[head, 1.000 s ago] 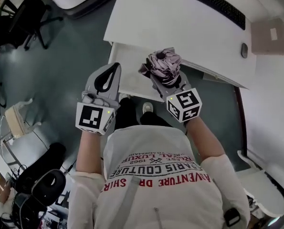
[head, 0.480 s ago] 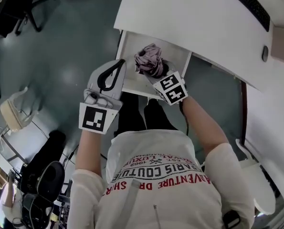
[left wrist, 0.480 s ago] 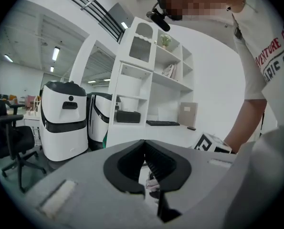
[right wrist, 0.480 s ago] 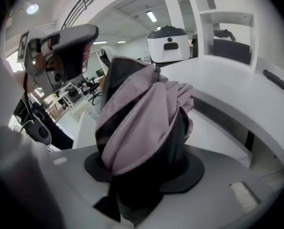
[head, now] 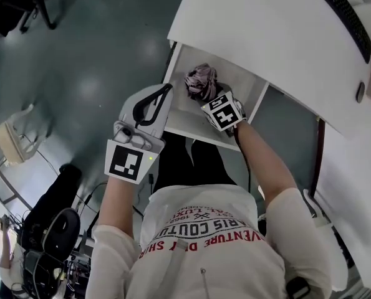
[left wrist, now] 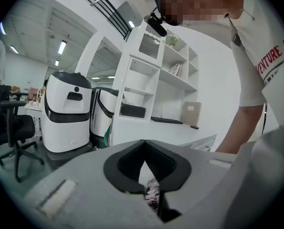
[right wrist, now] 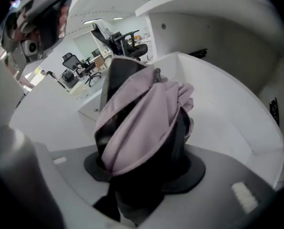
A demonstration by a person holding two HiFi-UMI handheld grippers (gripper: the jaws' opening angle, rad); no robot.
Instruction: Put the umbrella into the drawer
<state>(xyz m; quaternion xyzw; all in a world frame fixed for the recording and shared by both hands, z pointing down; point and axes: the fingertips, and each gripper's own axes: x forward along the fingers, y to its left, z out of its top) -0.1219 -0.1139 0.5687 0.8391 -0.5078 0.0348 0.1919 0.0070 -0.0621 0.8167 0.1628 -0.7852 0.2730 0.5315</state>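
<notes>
My right hand-held gripper (head: 210,98) points steeply down, clamped on the folded pink-and-black umbrella (head: 201,80), which sits in the open white drawer (head: 182,118) under the bench (head: 266,36). My left hand-held gripper (head: 164,92) hovers at the drawer's front-left corner, jaws together on nothing.
</notes>
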